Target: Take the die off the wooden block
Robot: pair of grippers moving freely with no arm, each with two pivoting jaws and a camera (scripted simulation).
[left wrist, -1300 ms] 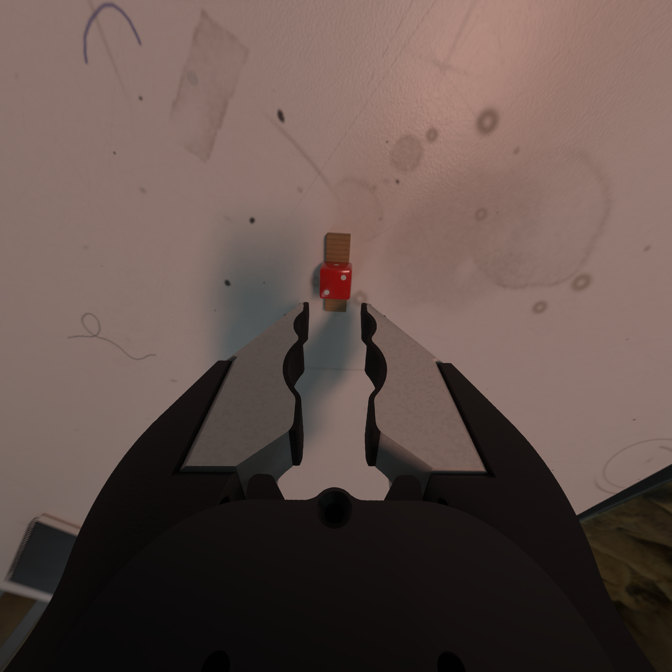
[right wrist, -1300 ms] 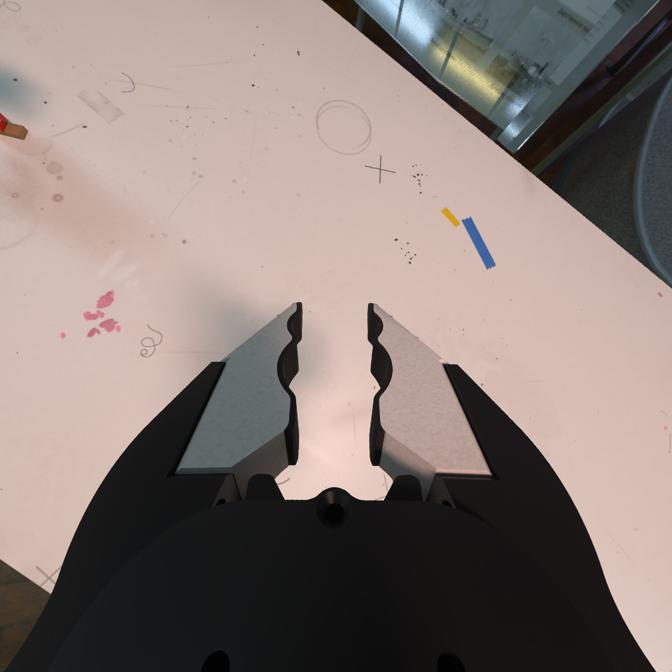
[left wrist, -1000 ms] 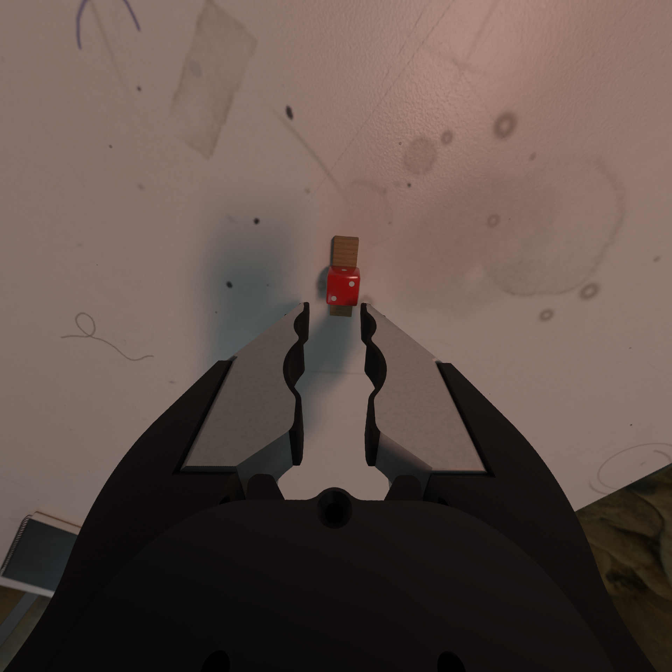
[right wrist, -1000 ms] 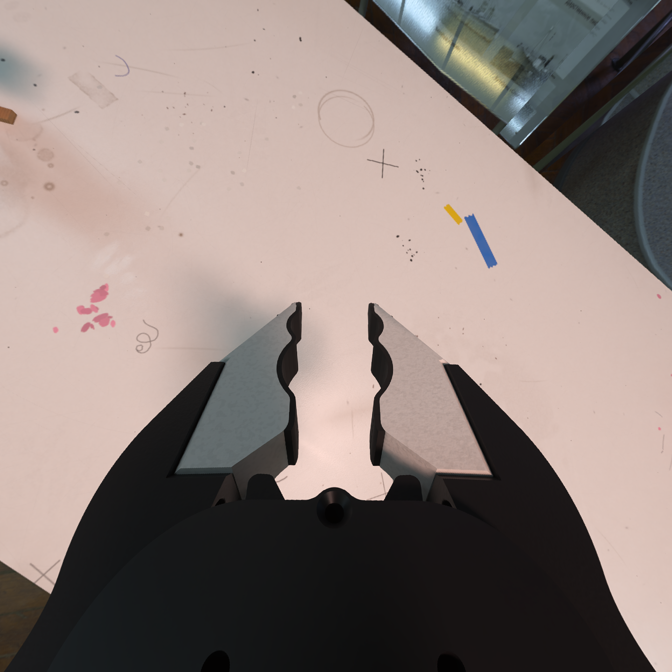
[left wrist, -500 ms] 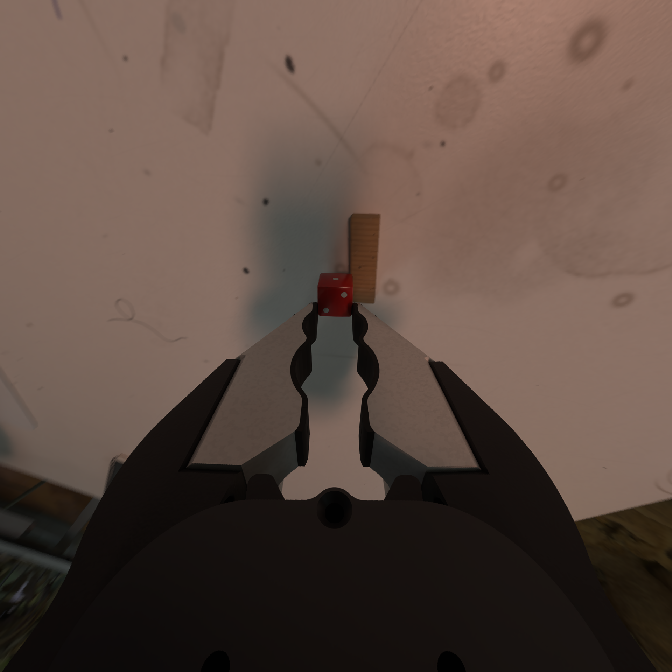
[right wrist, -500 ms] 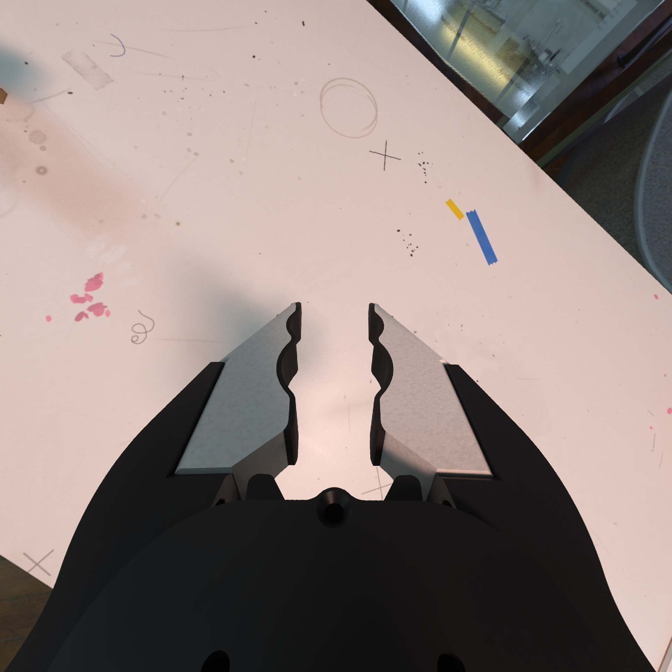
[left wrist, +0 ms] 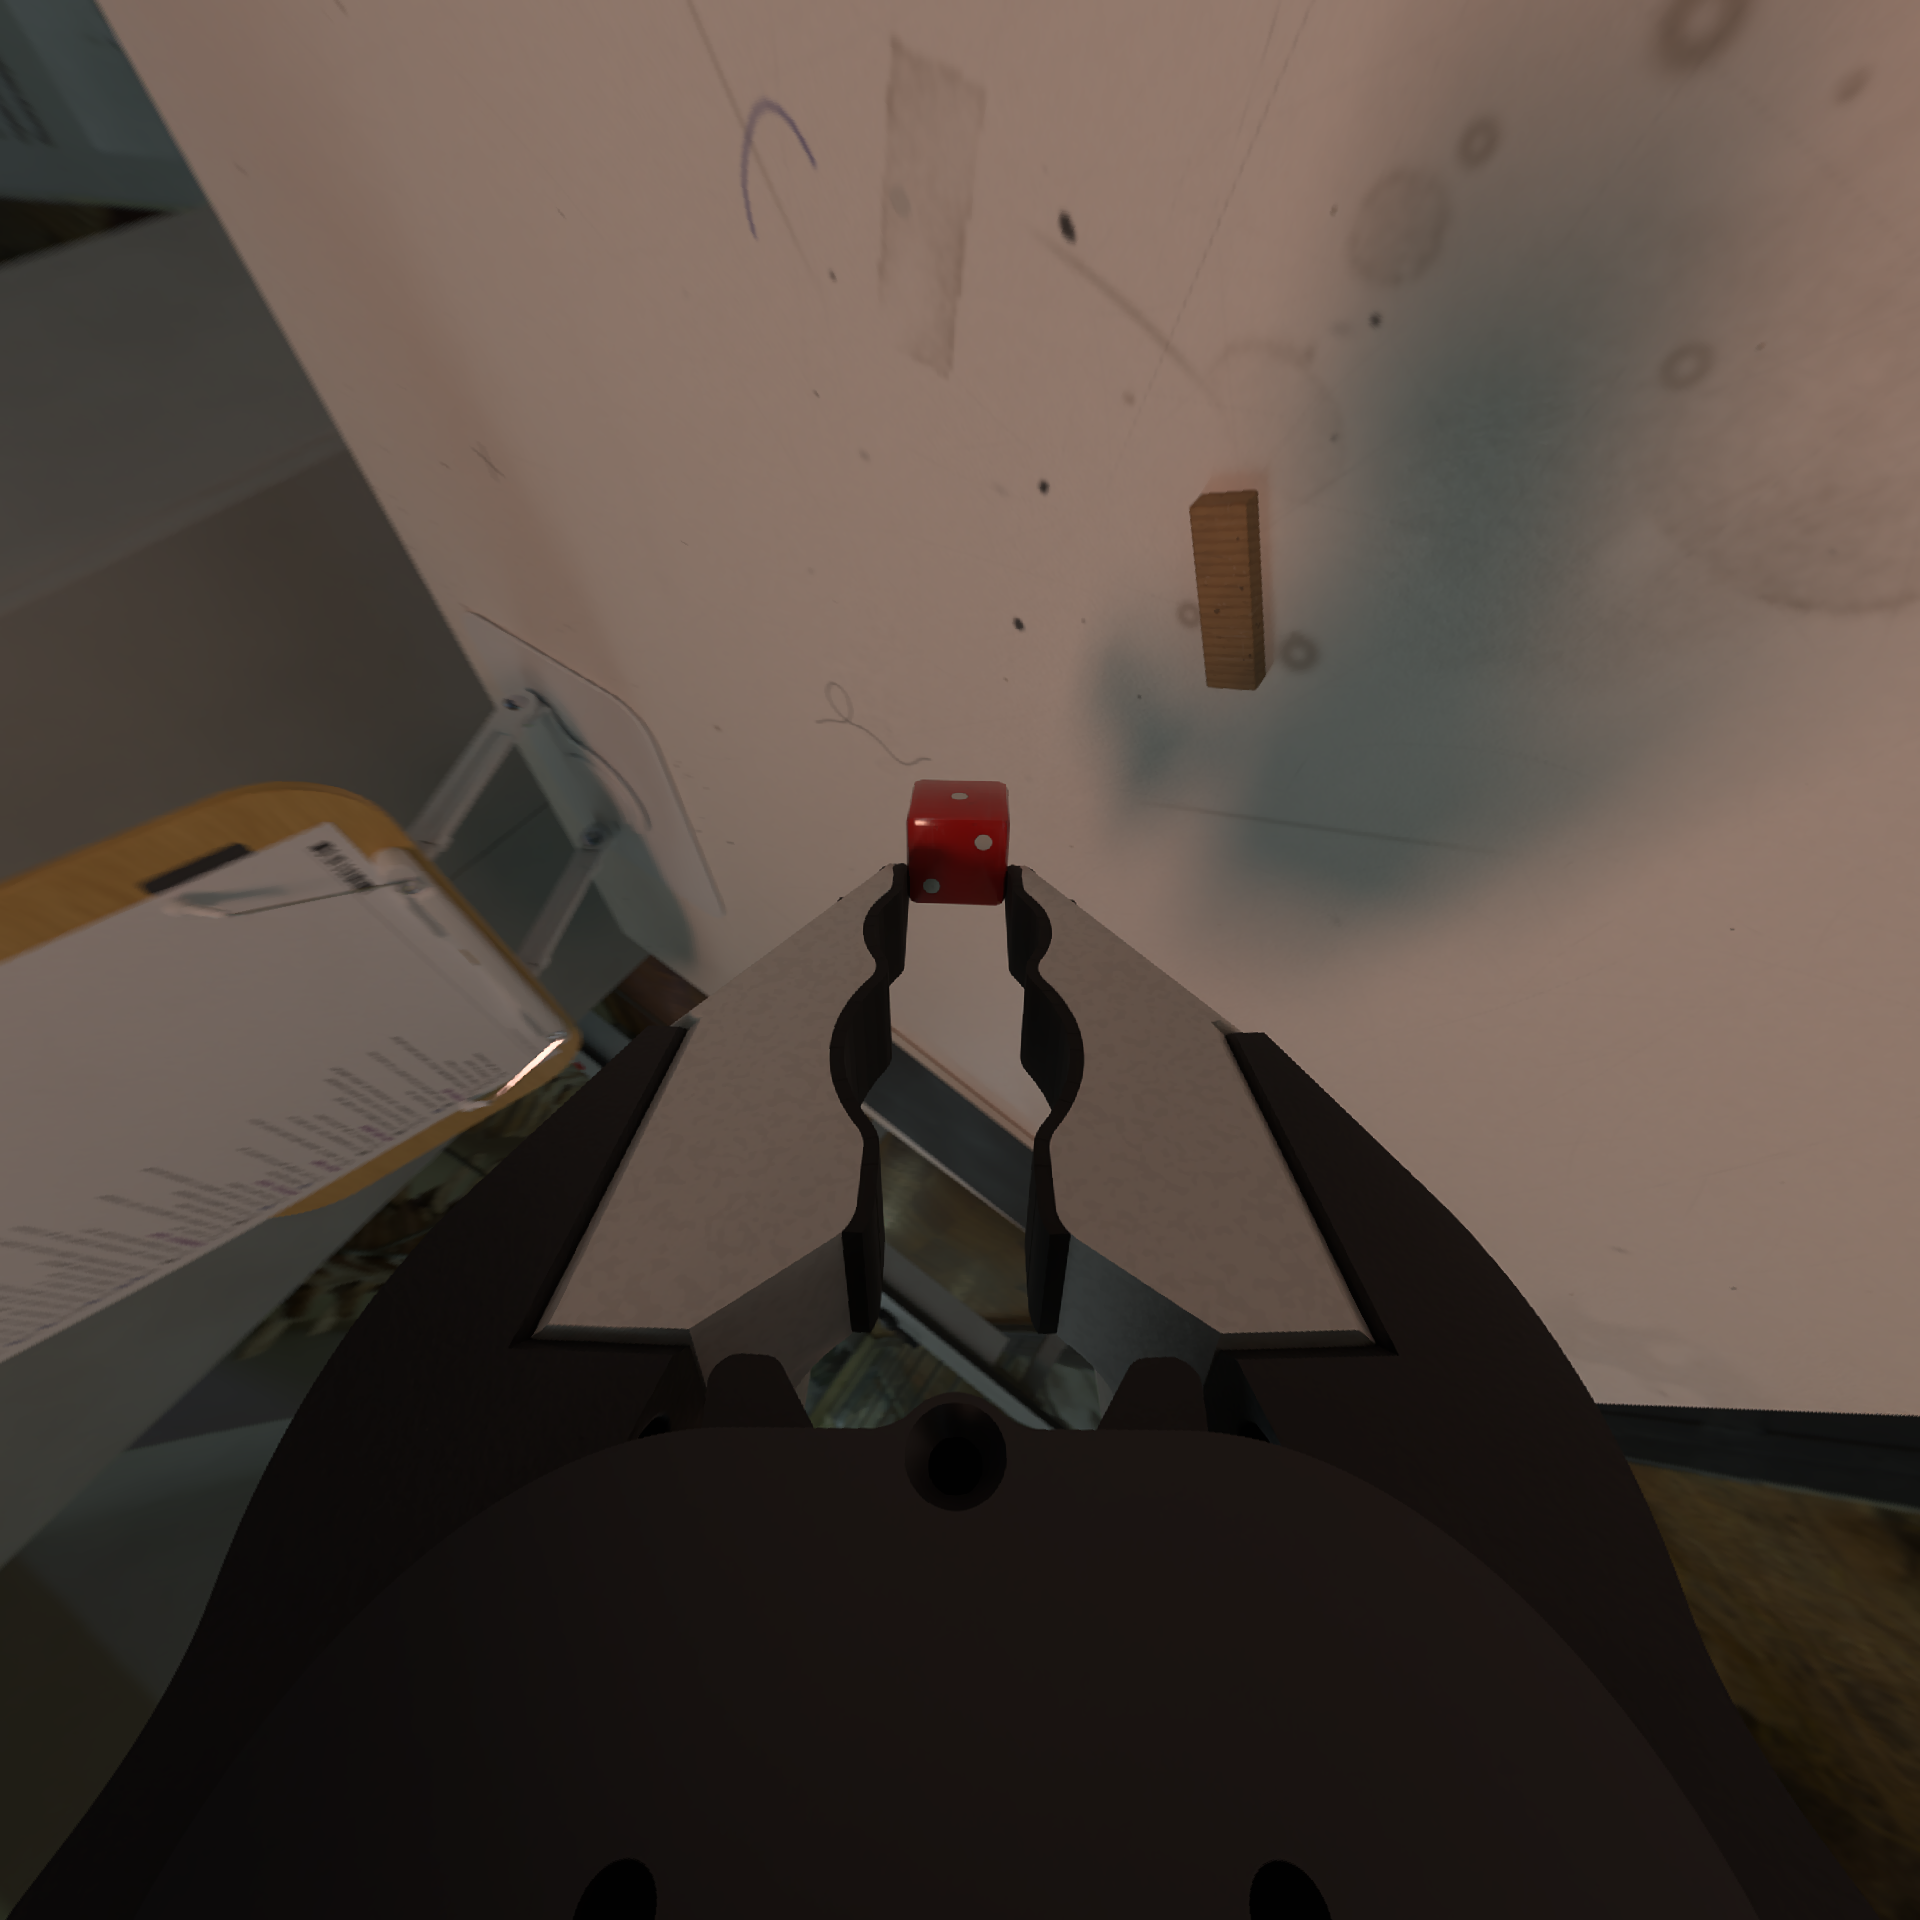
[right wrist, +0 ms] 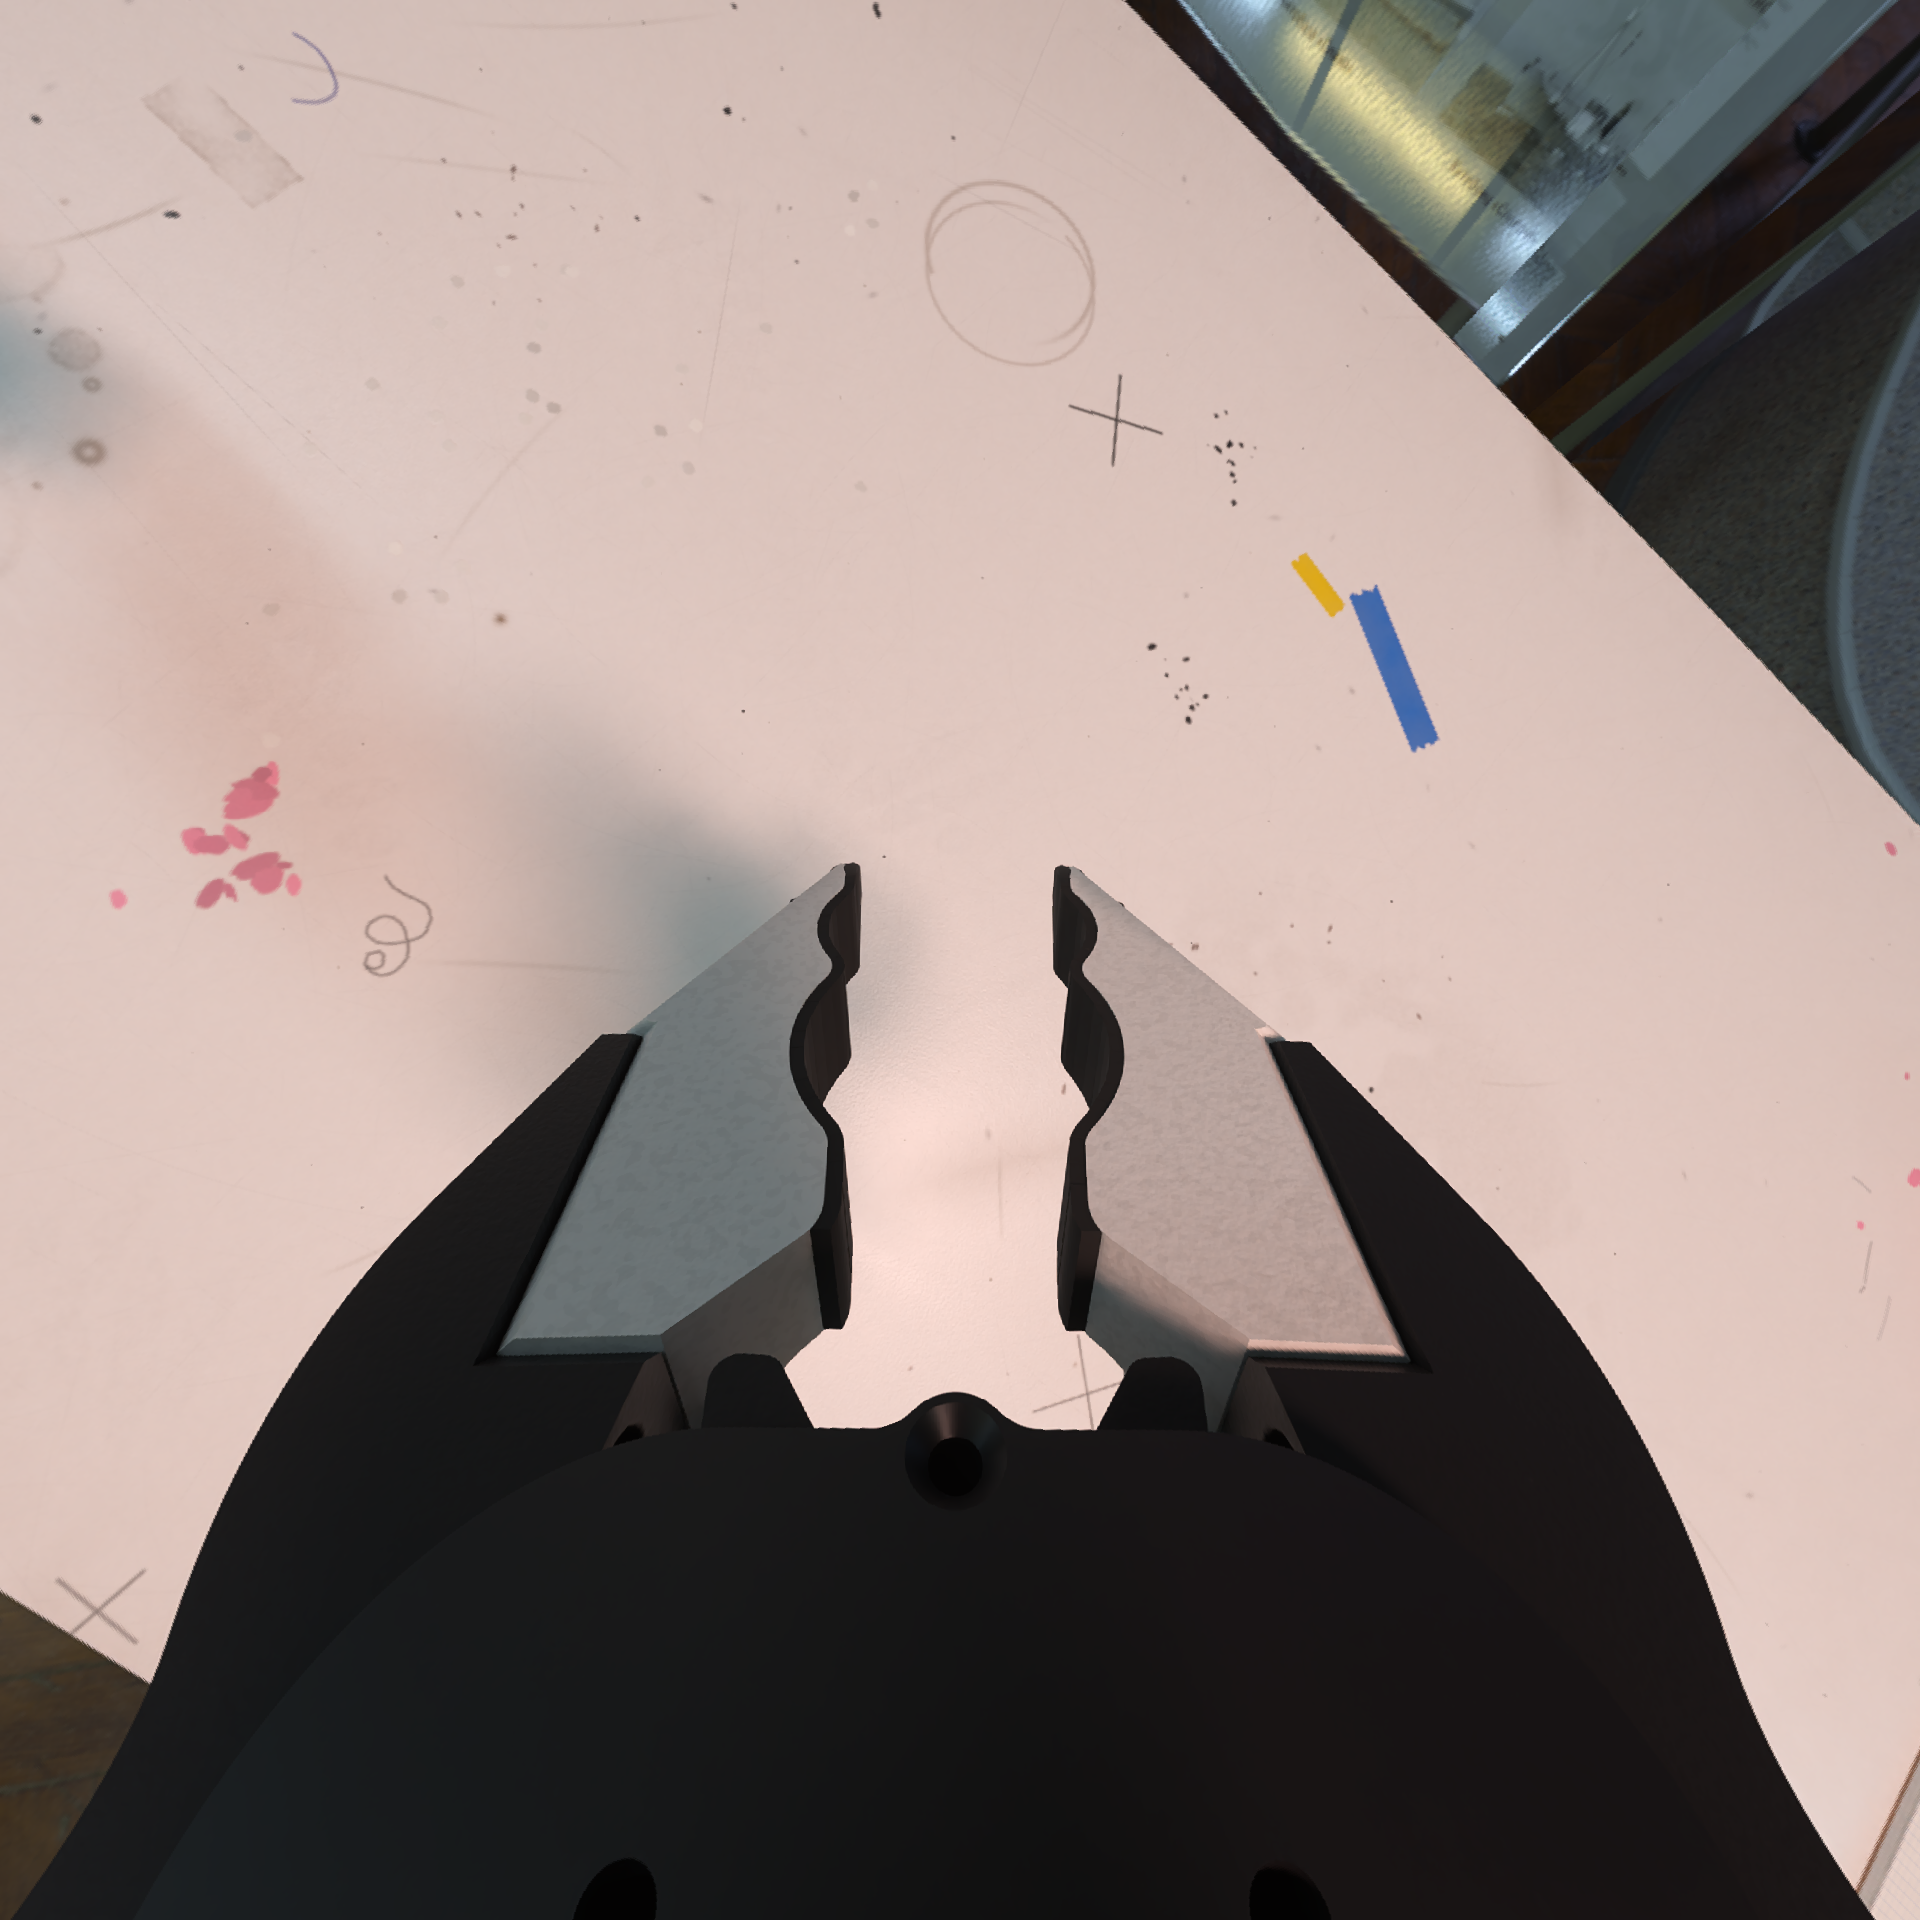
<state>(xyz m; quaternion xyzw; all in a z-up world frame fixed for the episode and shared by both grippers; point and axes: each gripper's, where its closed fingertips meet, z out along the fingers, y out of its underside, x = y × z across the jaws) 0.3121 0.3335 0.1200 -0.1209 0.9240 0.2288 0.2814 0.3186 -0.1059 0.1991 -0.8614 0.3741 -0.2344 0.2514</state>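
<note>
In the left wrist view my left gripper is shut on the red die, which is pinched between the fingertips and held above the white table. The wooden block lies flat on the table up and to the right of the die, well apart from it, with nothing on it. In the right wrist view my right gripper is open and empty above the table. The die and block do not show in the right wrist view.
The table's left edge runs diagonally past my left gripper, with a wooden chair seat carrying a clipboard and paper below it. In the right wrist view, blue tape and yellow tape lie right of the gripper, near the table's far-right edge.
My left gripper closed on the die, lifted it off the block and carried it left, toward the table's edge. The block stayed on the table. The right gripper drifted slightly and stayed open.
</note>
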